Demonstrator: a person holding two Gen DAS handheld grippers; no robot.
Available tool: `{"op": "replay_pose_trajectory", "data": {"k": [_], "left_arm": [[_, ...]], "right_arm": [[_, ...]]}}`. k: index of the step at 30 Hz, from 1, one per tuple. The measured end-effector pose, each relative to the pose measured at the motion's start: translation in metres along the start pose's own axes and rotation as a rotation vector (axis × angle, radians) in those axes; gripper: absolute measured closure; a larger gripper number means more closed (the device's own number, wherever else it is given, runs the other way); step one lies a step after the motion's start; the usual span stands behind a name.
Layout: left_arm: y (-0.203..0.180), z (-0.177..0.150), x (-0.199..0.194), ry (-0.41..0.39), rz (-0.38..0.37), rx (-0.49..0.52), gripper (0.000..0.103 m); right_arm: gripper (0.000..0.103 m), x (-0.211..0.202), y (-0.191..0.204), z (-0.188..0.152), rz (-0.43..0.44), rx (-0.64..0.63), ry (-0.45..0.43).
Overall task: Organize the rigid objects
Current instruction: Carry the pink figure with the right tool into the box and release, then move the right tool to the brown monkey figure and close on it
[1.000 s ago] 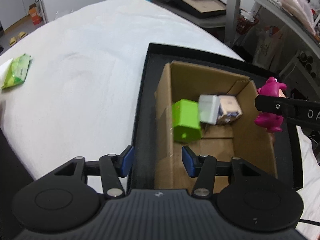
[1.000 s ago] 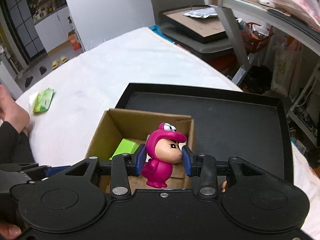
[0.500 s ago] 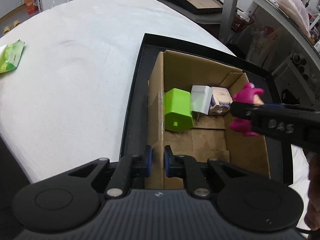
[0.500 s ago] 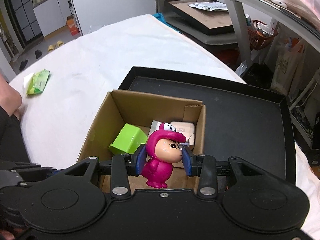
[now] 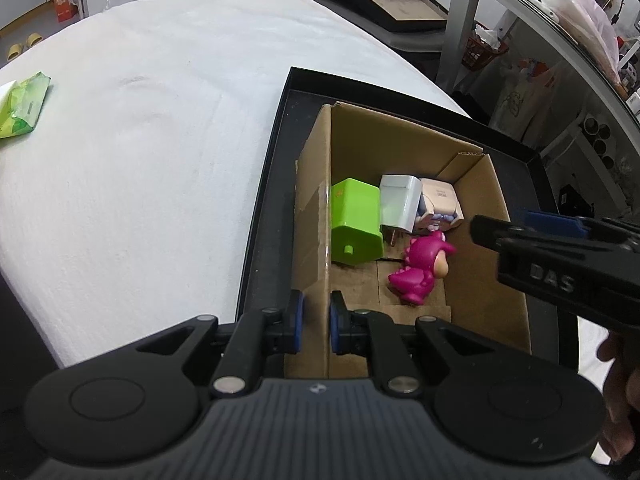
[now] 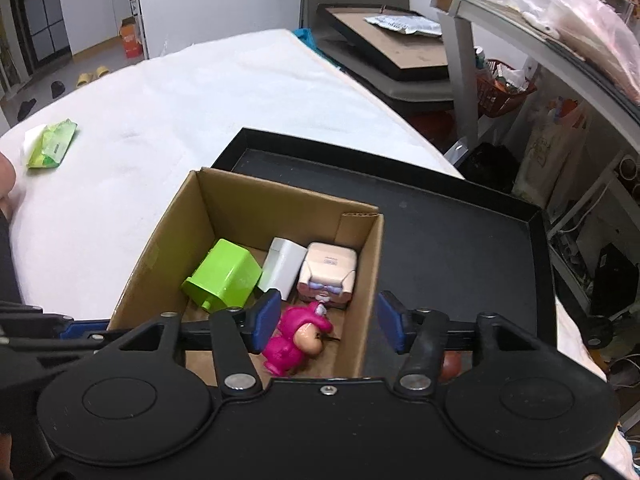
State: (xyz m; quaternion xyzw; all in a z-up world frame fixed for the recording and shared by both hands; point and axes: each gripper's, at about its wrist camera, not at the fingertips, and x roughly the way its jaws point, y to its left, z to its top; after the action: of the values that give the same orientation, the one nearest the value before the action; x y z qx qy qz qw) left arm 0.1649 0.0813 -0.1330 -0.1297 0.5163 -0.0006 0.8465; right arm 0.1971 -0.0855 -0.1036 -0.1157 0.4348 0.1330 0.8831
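Lying on its side on the floor of the cardboard box (image 6: 362,280), just below the spread fingers of the right gripper (image 6: 327,322), pink toy (image 6: 298,338) no longer clamped as half a second ago; fingers now wide apart, empty, hanging over the box's right wall. Left gripper (image 5: 315,322) pinched on the box's left wall, blue pads either side of the cardboard, same as half a second ago.

Ahead of the toy, further from the right gripper: green block (image 6: 224,276) tipped over to the left, white plug (image 6: 282,266) leaning against it, small pale cube (image 6: 328,274) to the right against the box wall, toy's head close to the cube. Box sitting inside a black tray (image 6: 460,248), tray on a white cloth (image 6: 180,112). Green packet (image 6: 52,148) far off to the left on the cloth.

Lower part of the toy cut off by the right gripper's body in the right wrist view; near box wall hidden under both grippers. Print on the cube too small to read. Part of a hand (image 5: 618,400) at the right edge of the left wrist view, dark and hard to make out.
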Motion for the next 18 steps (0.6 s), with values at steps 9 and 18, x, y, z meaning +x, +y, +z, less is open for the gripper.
{"op": "replay_pose_trajectory", "data": {"k": [9, 18], "left_arm": [[-0.005, 0.002, -0.006, -0.012, 0.023, 0.029, 0.089], [-0.012, 0.005, -0.015, -0.032, 0.049, 0.07, 0.087]], "right_arm": [[0.025, -0.025, -0.031, -0.011, 0.005, 0.05, -0.06], [0.015, -0.032, -0.069, -0.026, 0.013, 0.138, -0.088]]}}
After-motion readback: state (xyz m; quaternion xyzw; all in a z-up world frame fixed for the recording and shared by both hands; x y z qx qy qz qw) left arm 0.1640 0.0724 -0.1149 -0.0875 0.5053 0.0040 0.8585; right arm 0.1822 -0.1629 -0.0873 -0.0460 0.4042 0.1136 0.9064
